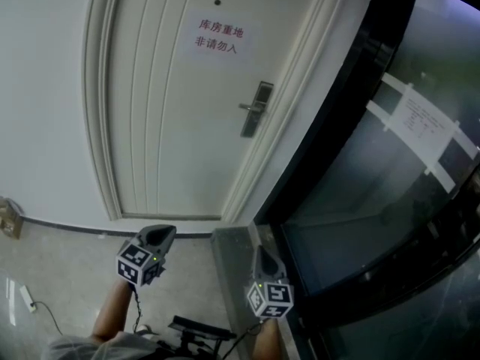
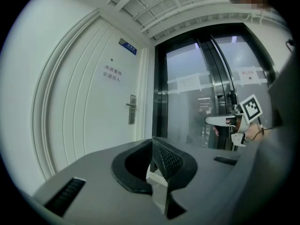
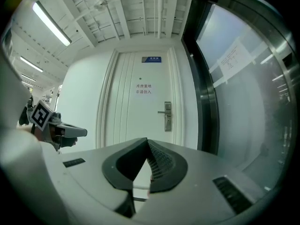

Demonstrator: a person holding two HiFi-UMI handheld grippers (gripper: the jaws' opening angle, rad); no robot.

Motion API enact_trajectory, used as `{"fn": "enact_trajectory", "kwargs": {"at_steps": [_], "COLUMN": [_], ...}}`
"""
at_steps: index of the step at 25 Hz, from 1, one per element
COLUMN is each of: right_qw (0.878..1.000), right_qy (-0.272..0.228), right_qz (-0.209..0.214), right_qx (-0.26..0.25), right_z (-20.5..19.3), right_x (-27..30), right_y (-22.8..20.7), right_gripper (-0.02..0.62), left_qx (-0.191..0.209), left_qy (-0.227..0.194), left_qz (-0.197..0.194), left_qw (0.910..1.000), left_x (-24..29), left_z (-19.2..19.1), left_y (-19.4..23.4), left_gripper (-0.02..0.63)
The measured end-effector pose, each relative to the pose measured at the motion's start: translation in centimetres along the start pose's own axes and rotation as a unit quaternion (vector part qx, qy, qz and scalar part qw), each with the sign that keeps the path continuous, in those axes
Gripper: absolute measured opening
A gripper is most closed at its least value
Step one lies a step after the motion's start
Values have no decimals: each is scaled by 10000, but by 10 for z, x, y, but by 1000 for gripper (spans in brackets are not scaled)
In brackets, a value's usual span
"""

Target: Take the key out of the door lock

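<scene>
A white door bears a metal lock plate with a lever handle, also seen small in the left gripper view and the right gripper view. No key can be made out at this distance. My left gripper and right gripper are held low, well back from the door and apart from the lock. Both are shut with nothing between the jaws, as their own views show.
A dark-framed glass wall with taped paper notices stands right of the door. A paper sign with red characters hangs on the door. A cardboard box and a power strip lie on the tiled floor at left.
</scene>
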State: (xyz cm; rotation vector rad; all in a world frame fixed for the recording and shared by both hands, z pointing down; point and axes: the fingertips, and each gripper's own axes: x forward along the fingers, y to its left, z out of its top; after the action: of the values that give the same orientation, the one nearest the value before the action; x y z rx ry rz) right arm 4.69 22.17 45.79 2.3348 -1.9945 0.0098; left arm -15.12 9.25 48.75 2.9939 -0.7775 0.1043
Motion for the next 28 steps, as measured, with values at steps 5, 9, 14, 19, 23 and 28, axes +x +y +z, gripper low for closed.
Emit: {"fn": "enact_trajectory", "kwargs": {"at_steps": [5, 9, 14, 19, 23, 28], "right_qw": [9999, 9998, 9999, 9998, 9999, 9999], "right_qy": [-18, -49, 2, -37, -61, -128], "right_qz": [105, 168, 148, 186, 144, 99], "right_qx": [-38, -82, -1, -35, -62, -60], "right_z": [-7, -16, -19, -16, -14, -5], "right_x": [-8, -11, -6, 13, 36, 76], "right_y": [-16, -29, -47, -59, -71, -86], "right_gripper": [11, 11, 11, 11, 11, 11], "left_qx": [97, 121, 136, 175, 237, 219], "left_qy": [12, 47, 66, 54, 15, -43], "left_qz": [42, 103, 150, 165, 124, 79], "left_qw": [9999, 9999, 9998, 9997, 9996, 9997], "left_x": [9, 16, 30, 52, 77, 116], "left_z": [-3, -8, -7, -4, 3, 12], "left_y": [-26, -40, -45, -40, -29, -5], "left_gripper": [5, 5, 5, 5, 5, 5]}}
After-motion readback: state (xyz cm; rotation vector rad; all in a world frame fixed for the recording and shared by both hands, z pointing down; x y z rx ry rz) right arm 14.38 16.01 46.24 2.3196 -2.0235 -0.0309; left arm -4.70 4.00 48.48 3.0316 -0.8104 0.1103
